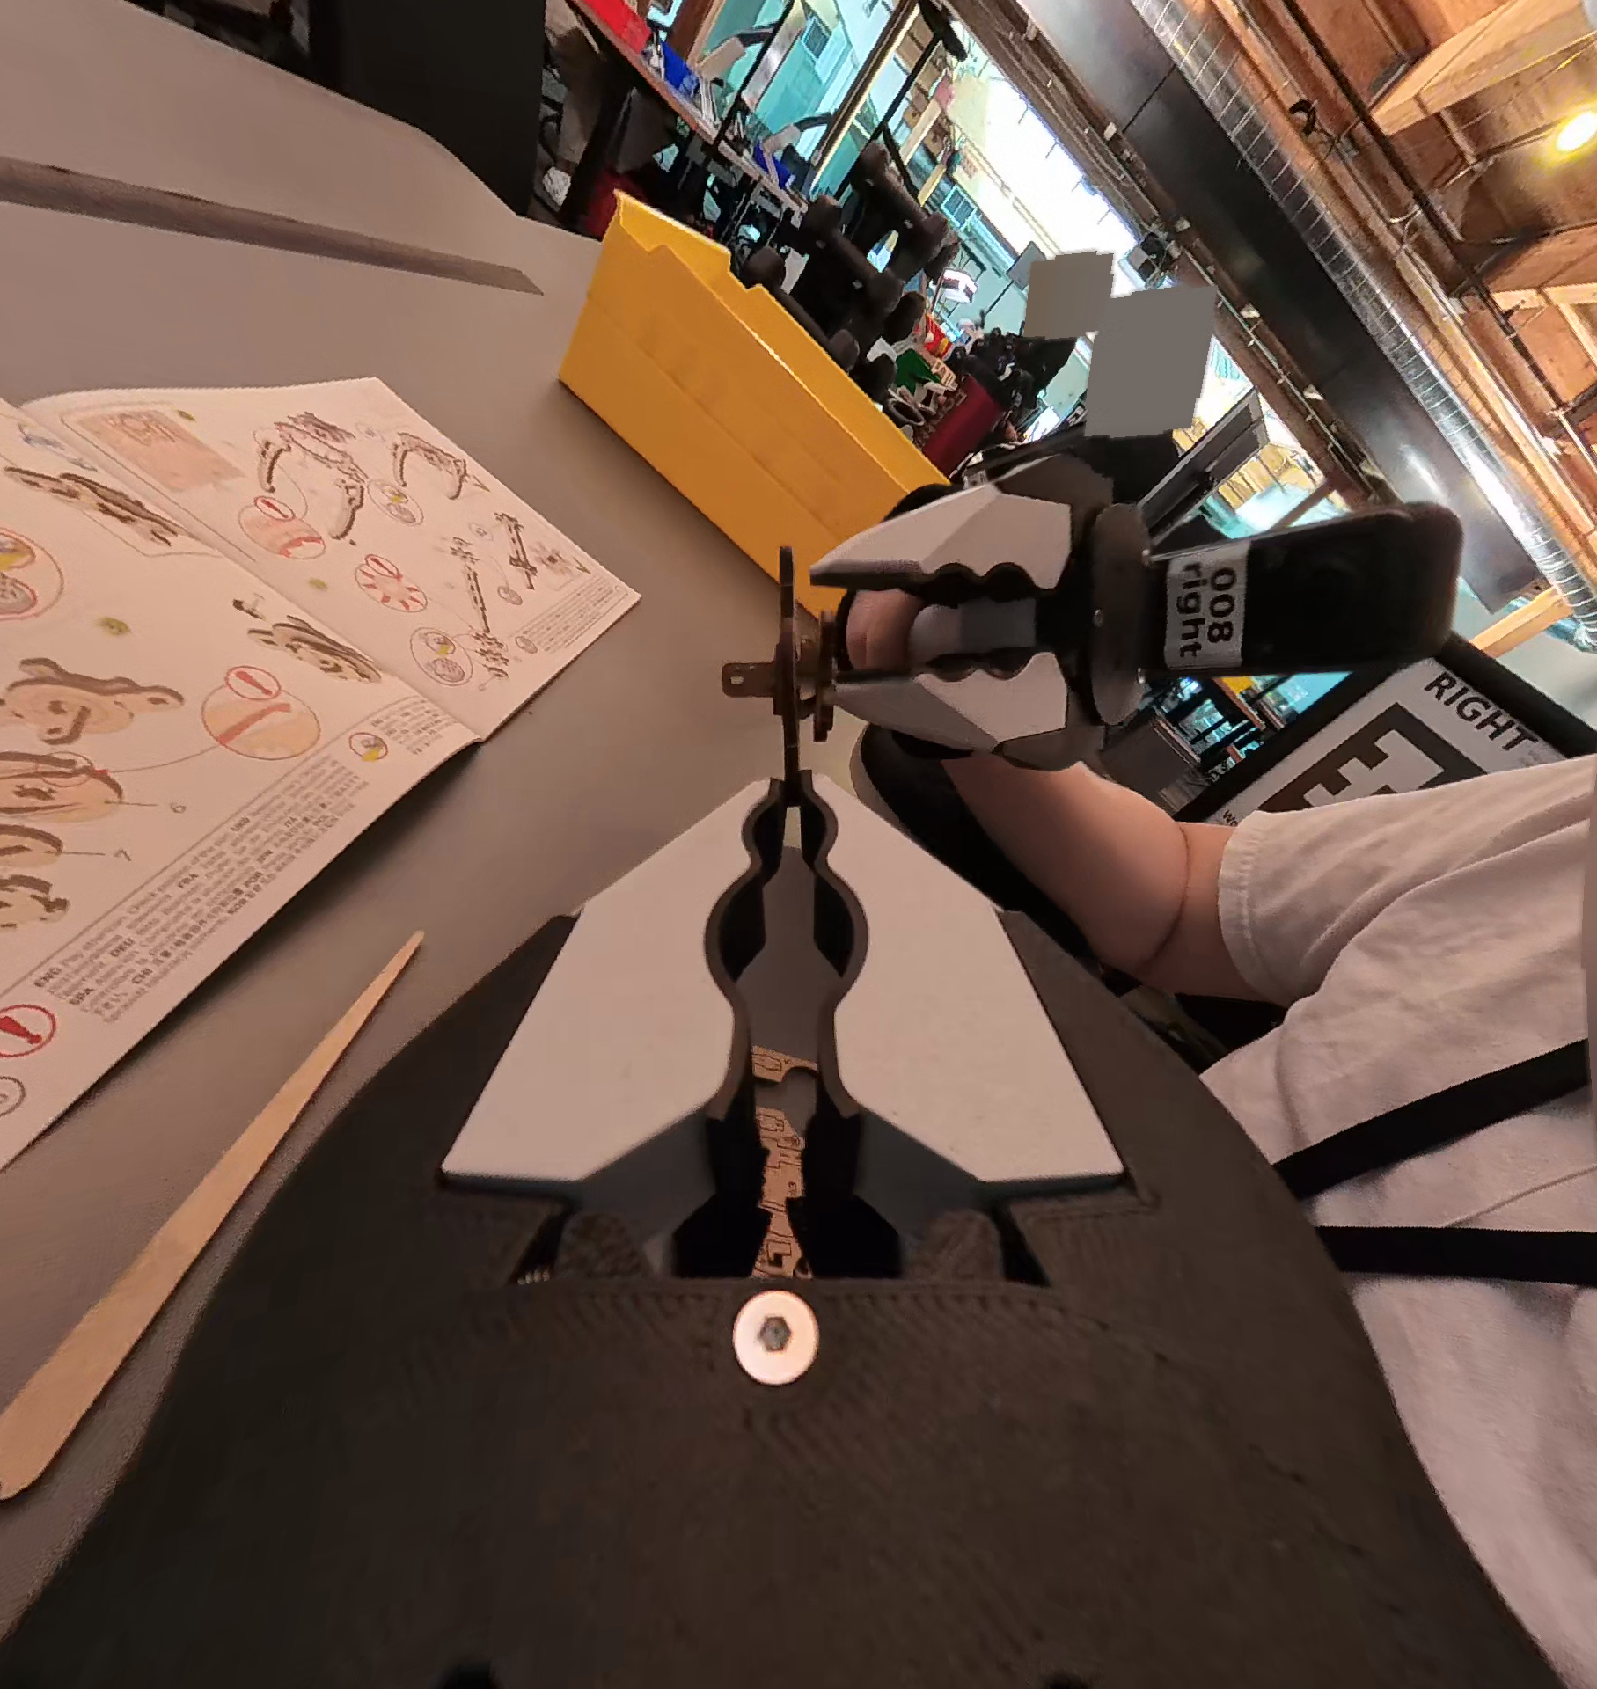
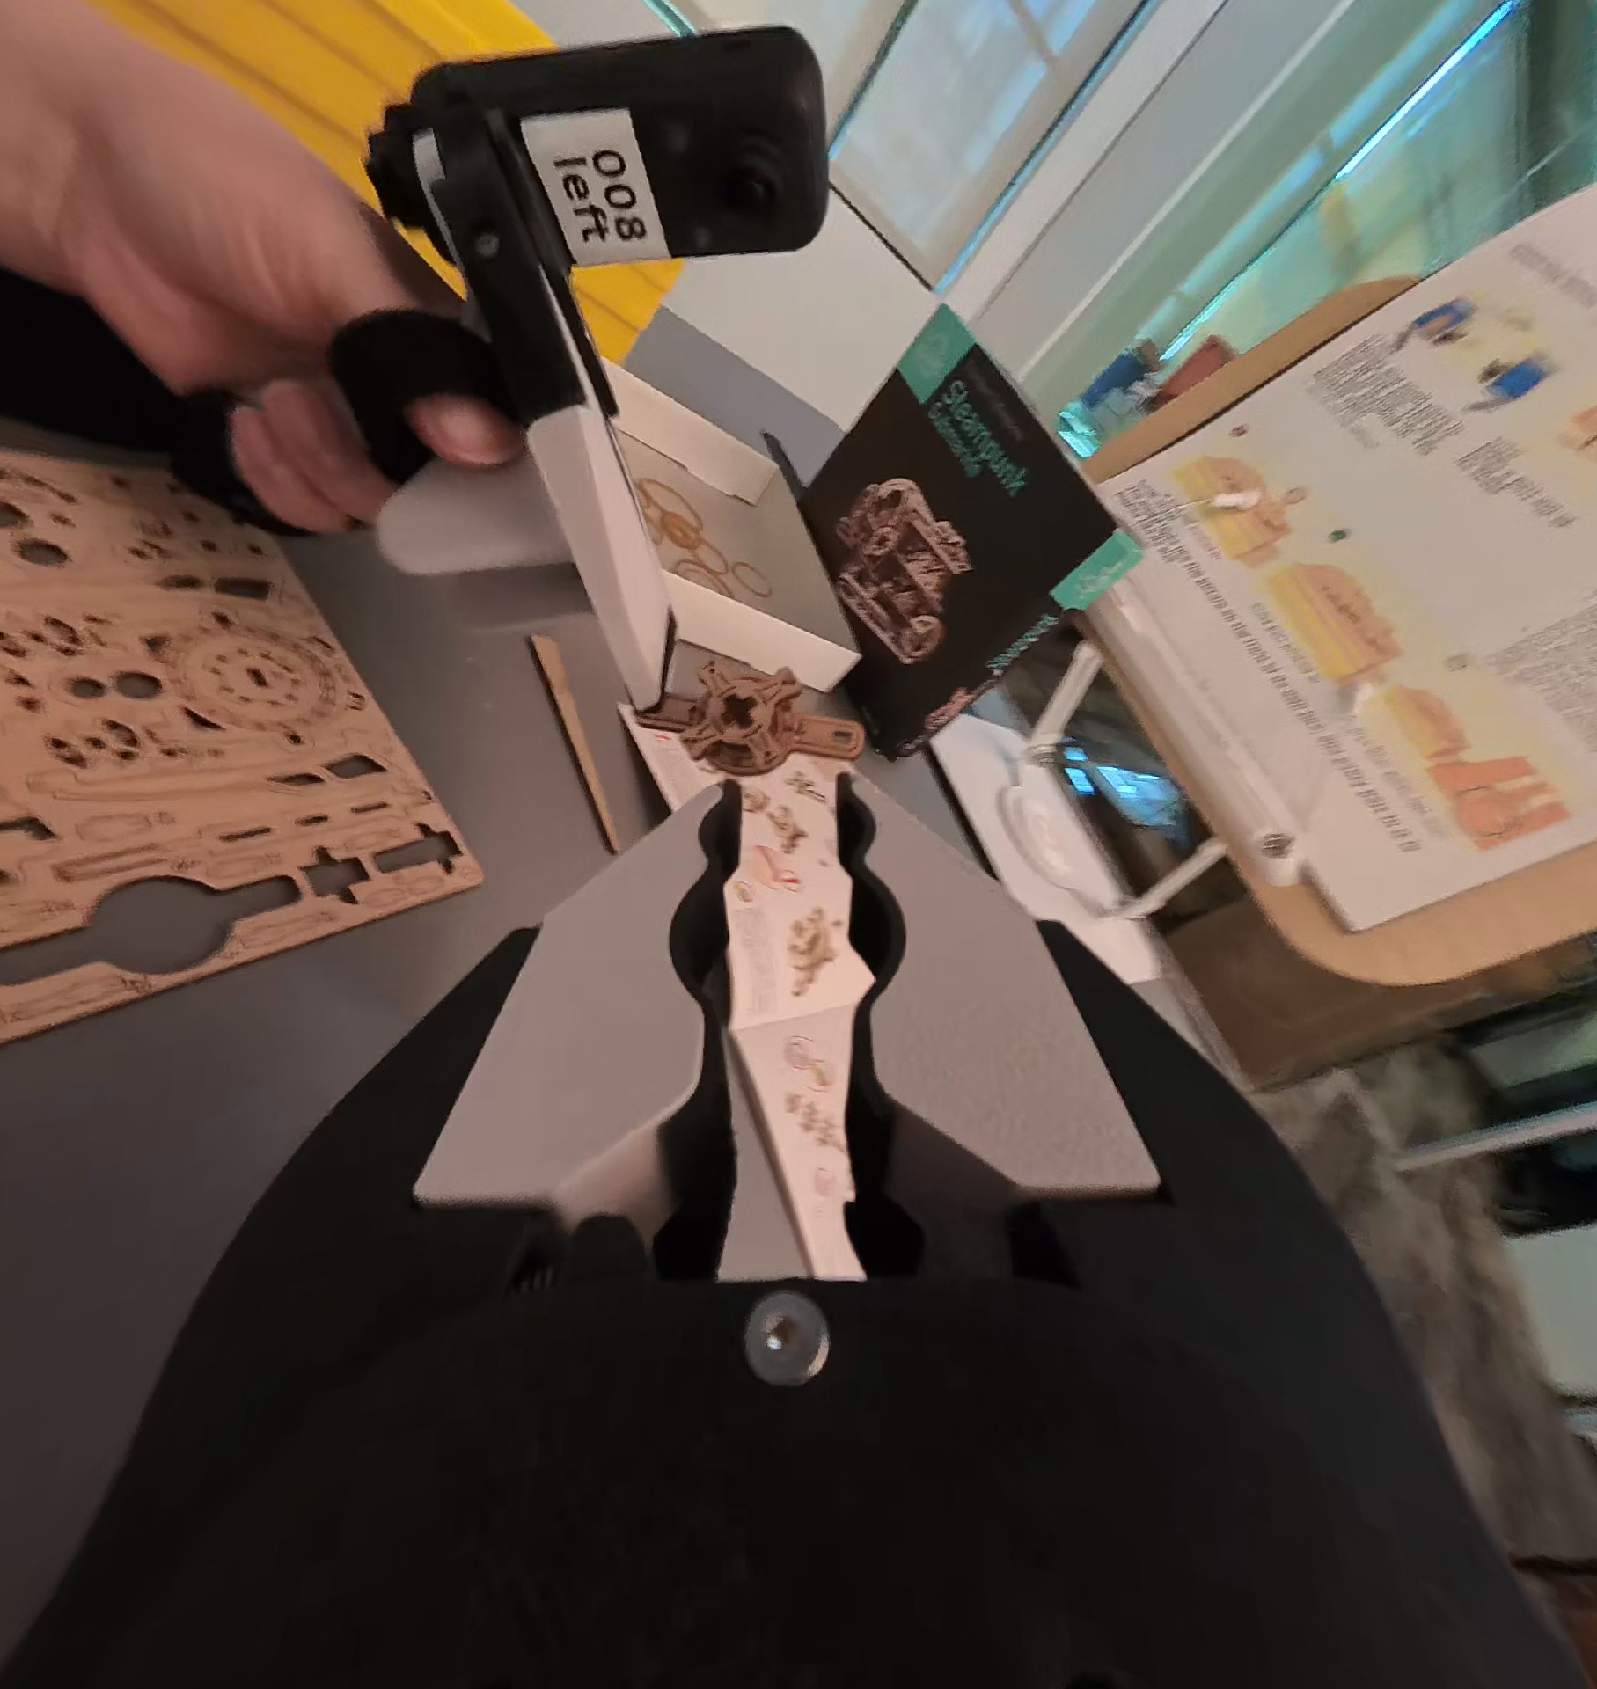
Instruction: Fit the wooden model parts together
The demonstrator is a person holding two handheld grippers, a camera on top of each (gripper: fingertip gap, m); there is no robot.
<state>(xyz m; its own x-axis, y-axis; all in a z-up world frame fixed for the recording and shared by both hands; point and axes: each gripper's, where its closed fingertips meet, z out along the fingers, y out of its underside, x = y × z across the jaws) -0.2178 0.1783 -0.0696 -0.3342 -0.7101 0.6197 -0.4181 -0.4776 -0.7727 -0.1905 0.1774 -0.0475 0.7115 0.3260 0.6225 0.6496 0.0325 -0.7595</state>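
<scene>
Left gripper [image 1: 790,793] pinching wooden gear assembly [image 1: 799,663] mid-frame — right gripper [image 1: 826,640] spread around it, grip unclear.

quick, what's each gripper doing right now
left gripper: shut on the wooden part
right gripper: around the part's hub, grip cannot be told

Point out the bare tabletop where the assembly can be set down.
Free: the grey strip between the instruction booklet and yellow bin, and the patch beside the wooden stick. Crowded: around the punched wooden sheet and kit box.
</scene>
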